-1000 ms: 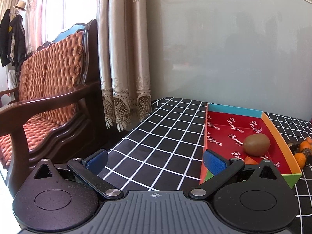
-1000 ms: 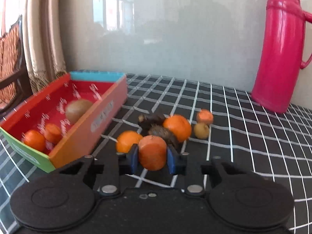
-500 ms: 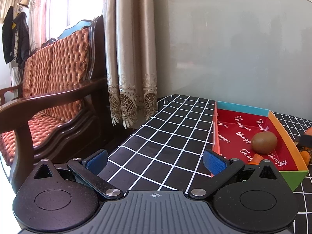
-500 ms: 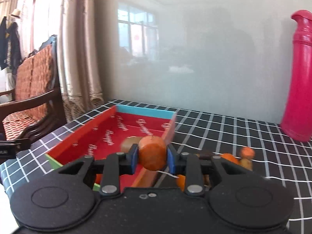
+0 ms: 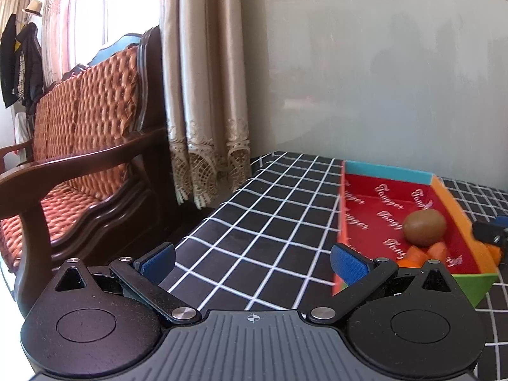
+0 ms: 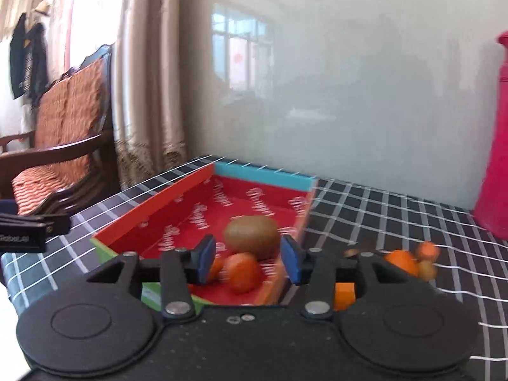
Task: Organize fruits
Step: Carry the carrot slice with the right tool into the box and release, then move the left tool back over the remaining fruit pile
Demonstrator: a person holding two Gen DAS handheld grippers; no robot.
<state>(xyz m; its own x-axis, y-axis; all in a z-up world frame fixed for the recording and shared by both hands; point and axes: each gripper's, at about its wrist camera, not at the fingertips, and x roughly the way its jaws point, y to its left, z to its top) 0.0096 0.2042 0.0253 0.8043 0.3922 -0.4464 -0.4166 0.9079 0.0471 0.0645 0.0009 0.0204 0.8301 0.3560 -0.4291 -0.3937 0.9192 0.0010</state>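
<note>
A red tray (image 6: pixel 152 219) with teal and orange walls lies on the black checked table. In it are a brown kiwi (image 6: pixel 252 236) and small oranges. My right gripper (image 6: pixel 248 262) hovers over the tray's near end with its jaws opening. An orange (image 6: pixel 243 273) sits low between the blue pads, touching neither. More oranges (image 6: pixel 400 262) and dark fruit lie on the cloth to the right. My left gripper (image 5: pixel 254 263) stands wide open and holds nothing, left of the tray (image 5: pixel 387 170). The kiwi (image 5: pixel 424 227) and oranges (image 5: pixel 419 254) show there too.
A tall pink thermos (image 6: pixel 495 158) stands at the back right by the grey wall. A wooden sofa (image 5: pixel 79 158) with orange cushions and a beige curtain (image 5: pixel 203 95) are left of the table edge. Bare checked cloth (image 5: pixel 270 222) lies left of the tray.
My right gripper carried the orange left from the fruit pile to above the tray, then its jaws parted and the orange dropped lower. The left gripper stayed open.
</note>
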